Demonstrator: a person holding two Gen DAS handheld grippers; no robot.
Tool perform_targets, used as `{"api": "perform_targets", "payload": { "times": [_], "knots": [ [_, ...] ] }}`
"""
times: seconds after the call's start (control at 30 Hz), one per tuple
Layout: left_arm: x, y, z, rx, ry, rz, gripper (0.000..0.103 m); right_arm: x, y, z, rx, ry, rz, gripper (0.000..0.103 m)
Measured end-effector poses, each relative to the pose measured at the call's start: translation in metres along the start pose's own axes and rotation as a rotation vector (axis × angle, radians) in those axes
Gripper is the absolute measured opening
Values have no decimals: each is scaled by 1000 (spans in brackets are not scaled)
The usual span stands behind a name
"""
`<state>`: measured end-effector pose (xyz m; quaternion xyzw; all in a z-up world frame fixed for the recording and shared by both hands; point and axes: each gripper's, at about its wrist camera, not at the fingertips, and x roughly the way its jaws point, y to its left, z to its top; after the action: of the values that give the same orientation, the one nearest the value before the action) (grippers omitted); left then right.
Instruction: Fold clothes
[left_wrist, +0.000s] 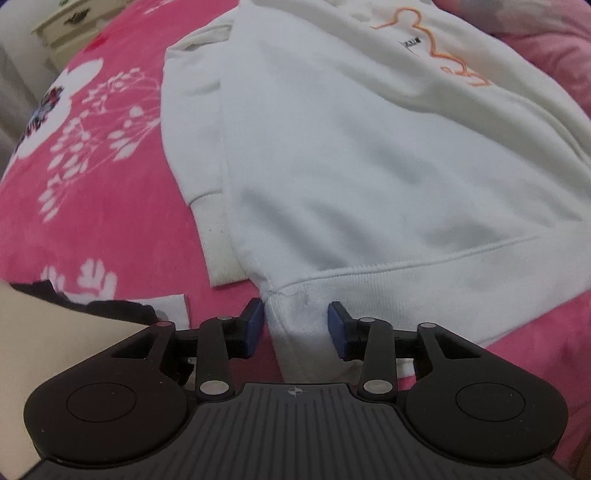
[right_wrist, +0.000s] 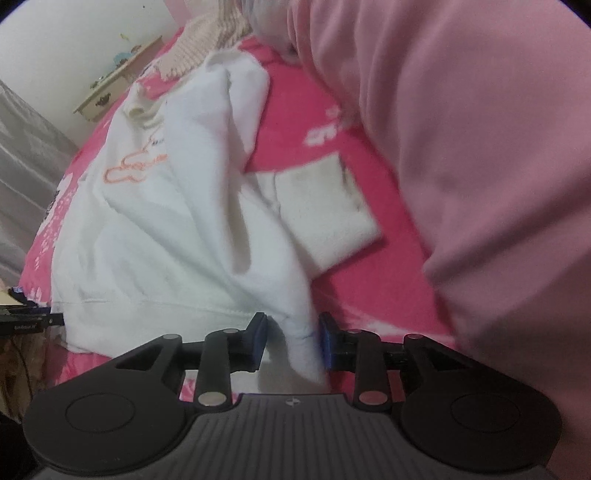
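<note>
Left wrist view: white sweatshirt (left_wrist: 351, 155) spread flat on a pink patterned bedspread (left_wrist: 74, 206), orange outline print (left_wrist: 436, 48) near its far end. The left gripper (left_wrist: 296, 325) straddles the ribbed hem corner, jaws apart and not clamped.

Right wrist view: the right gripper (right_wrist: 291, 338) straddles the opposite hem corner, jaws parted. A sleeve cuff (right_wrist: 328, 214) lies beside a pink garment (right_wrist: 480, 166).
</note>
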<state>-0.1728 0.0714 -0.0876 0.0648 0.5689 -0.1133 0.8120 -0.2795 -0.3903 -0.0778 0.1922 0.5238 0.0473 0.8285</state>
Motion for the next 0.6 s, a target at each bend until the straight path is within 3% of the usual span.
{"api": "perform_targets", "payload": {
  "times": [0.13,0.23,0.3,0.4,0.53,0.6],
  "knots": [
    [-2,6,-1,-57,-10,-27,16,2,1,-4,-10,15,23,28],
    [-2,4,-1,-56,-11,-25,19,-1,0,-6,2,7,25,29],
    [-1,1,-2,-33,-15,-17,24,-1,0,-8,4,4,20,38],
    [-1,-2,-2,-12,-21,-5,25,1,3,-12,-6,0,22,44],
    [0,-1,-2,-35,-22,-11,25,4,8,-15,-41,-6,-2,44],
    [-1,-2,-3,-33,-31,-8,25,4,10,-15,-51,-10,-15,35]
  ]
}}
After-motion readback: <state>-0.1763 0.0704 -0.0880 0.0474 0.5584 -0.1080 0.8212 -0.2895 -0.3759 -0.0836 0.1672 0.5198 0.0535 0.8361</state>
